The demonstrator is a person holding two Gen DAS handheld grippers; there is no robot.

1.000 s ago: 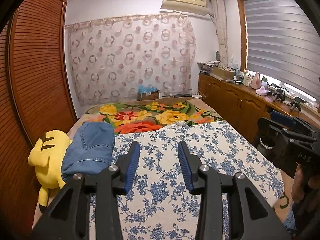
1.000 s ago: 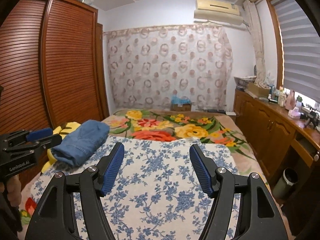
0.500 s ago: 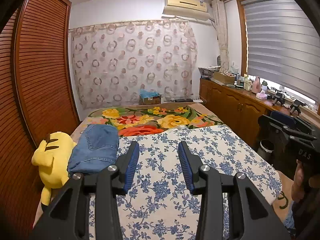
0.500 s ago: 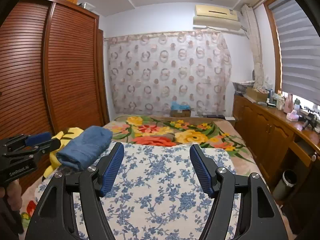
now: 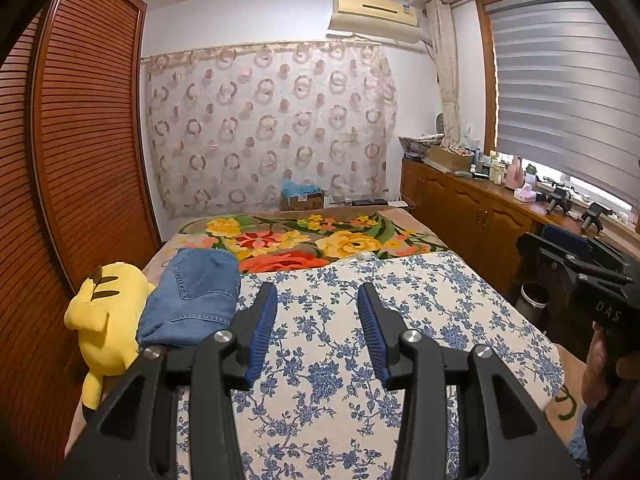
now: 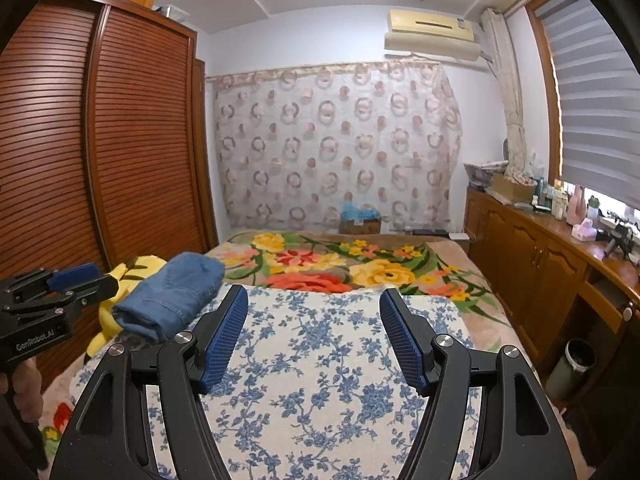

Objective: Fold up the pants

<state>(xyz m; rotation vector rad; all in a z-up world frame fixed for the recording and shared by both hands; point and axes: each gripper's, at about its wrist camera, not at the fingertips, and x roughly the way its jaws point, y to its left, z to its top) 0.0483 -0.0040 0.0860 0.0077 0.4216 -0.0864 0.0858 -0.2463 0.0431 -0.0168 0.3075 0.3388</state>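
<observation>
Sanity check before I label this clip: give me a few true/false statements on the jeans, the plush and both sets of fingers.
1. The jeans lie folded on the bed beside the yellow plush. True.
2. The left gripper has denim between its fingers. False: nothing is between them; only the blue-flowered sheet shows behind.
3. The right gripper is open and holds nothing. True.
4. The jeans sit on the cabinet by the window. False: they are on the bed, at the wardrobe side.
5. The plush lies between the jeans and the wardrobe. True.
</observation>
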